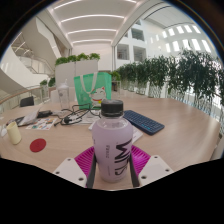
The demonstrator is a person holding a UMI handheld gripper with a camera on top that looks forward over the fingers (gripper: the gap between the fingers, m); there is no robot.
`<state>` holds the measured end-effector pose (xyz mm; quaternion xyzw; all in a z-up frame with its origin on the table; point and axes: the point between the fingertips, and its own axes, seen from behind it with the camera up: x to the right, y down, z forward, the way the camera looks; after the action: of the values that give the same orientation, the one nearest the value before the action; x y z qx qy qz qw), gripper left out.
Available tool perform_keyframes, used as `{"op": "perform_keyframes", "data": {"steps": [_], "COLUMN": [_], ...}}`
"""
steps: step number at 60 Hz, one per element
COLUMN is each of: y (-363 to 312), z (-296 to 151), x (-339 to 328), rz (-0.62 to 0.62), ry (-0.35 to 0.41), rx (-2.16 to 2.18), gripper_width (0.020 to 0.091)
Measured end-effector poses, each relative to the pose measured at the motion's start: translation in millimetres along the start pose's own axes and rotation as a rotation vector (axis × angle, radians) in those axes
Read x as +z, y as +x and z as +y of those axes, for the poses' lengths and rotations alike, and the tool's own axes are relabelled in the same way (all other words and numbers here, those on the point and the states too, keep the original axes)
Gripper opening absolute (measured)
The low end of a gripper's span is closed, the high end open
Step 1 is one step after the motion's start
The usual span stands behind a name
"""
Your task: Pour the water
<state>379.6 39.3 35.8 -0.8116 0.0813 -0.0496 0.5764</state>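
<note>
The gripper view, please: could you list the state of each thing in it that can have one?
Gripper: shut on the water bottle, a pink pad at each side.
Water bottle: upright, black cap on, held above the table.
Keyboard: lying flat on the table, beyond the bottle.
Red lid: lying flat on the table, apart from the bottle.
</note>
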Motion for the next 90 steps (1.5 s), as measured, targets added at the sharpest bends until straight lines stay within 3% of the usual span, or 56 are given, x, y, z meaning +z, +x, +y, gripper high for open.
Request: {"op": "perform_keyframes", "data": {"steps": [8,16,20,25,37,43,54,61,64,71,75,81,90], "y": [-7,-8,-6,-14,-130,-225,-348,-368,-383,-400,-406,-416,-420], "z": [-1,-10,-38,-103,-224,-223,-169,-144,-147,-147,-145,-143,-149], "x": [3,2,-5,-14,-39,-40,-14,8,15,16,20,19,17], "rz": [-0.02,0.0,0.02,0.032,0.047,0.061,0.094,0.169,0.148,0.199,0.175,0.161,0.118], "ry": [-0.006,-0.061,-0.037,0.023,0.157,0.182,0.159,0.083,0.05,0.034,-0.01,0.013,-0.01], "rx": [0.009,0.095,0.074,0.011,-0.477,-0.852,-1.62,-1.985,-2.148,-2.384,-2.433,-2.48,-2.243], "gripper_width": [0.0467,0.0402,0.0389,0.0389,0.0387,0.0386,0.0386,0.0386,0.0384,0.0386,0.0389,0.0387,0.0387]}}
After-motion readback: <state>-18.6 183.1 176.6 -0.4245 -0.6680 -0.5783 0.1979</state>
